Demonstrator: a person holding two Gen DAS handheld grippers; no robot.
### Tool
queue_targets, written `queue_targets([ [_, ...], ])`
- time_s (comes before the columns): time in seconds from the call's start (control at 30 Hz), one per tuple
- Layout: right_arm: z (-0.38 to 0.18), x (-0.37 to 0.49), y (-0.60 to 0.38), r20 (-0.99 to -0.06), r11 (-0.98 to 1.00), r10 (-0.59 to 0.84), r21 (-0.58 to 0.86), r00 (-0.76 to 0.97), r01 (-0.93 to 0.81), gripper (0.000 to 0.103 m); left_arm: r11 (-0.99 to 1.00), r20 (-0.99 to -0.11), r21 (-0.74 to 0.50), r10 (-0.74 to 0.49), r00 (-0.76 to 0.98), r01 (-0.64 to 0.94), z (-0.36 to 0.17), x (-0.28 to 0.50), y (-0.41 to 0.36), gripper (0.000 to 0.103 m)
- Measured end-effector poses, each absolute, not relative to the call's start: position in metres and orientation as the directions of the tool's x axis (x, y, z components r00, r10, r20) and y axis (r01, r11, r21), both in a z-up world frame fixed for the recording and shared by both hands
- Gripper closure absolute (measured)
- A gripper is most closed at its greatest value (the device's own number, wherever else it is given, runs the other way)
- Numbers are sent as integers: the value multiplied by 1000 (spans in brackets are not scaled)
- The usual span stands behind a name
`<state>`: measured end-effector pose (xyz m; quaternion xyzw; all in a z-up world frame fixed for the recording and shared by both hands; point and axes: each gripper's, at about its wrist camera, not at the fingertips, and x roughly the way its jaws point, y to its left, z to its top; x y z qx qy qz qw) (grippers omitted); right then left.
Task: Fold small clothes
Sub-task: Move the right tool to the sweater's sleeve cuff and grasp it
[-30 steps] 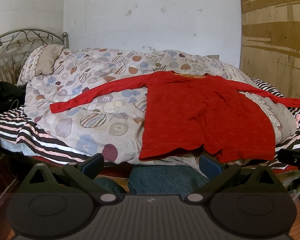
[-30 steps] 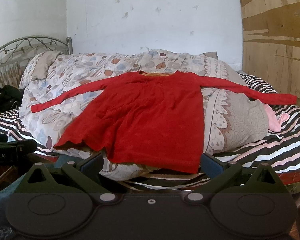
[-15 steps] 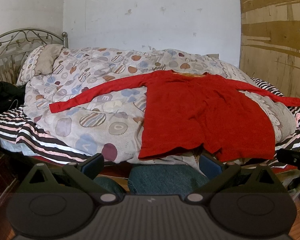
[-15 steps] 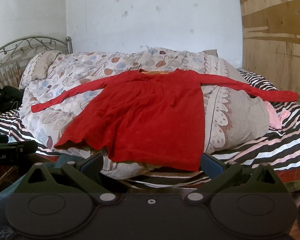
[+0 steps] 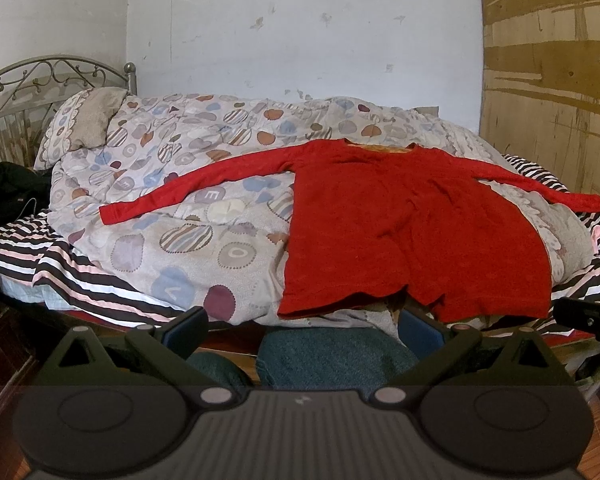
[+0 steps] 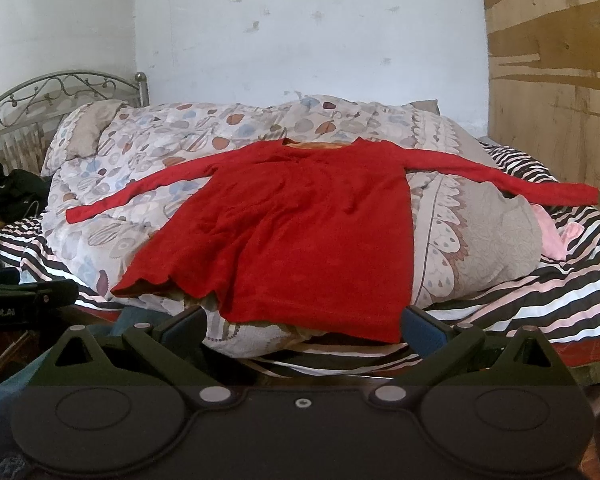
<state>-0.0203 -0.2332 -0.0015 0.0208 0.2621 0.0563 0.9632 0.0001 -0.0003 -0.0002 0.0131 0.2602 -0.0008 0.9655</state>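
A red long-sleeved top (image 5: pixel 404 224) lies flat and spread on a patterned quilt (image 5: pixel 188 216), both sleeves stretched out, hem toward me. It also shows in the right wrist view (image 6: pixel 300 232). My left gripper (image 5: pixel 302 330) is open and empty, just short of the hem near its left corner. My right gripper (image 6: pixel 302 330) is open and empty, with the hem's right part just beyond its fingertips. Neither touches the top.
The quilt lies on a striped sheet (image 6: pixel 540 292) over a bed with a metal headboard (image 5: pixel 40 80) at left. A pillow (image 5: pixel 88 120) sits far left, dark clothes (image 5: pixel 12 188) beside it. A pink item (image 6: pixel 556 236) lies at right. Wood panelling (image 6: pixel 560 80) bounds the right side.
Both grippers have eased slightly closer to the hem; the top has not moved and both stay open.
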Motion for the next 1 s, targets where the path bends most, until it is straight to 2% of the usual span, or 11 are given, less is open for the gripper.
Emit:
queue_targets([
  [0.3, 15, -7, -239, -521, 987, 158, 109, 839, -119, 0, 998, -585, 60, 32, 811, 4, 2, 20, 2, 0],
  [0.5, 36, 34, -252, -573, 989, 112, 143, 812, -35, 0, 1000, -625, 7, 10, 781, -7, 15, 55, 10, 0],
  [1.0, 55, 123, -269, -584, 989, 67, 148, 809, 26, 0, 991, -571, 98, -15, 821, 86, 57, 165, -23, 0],
])
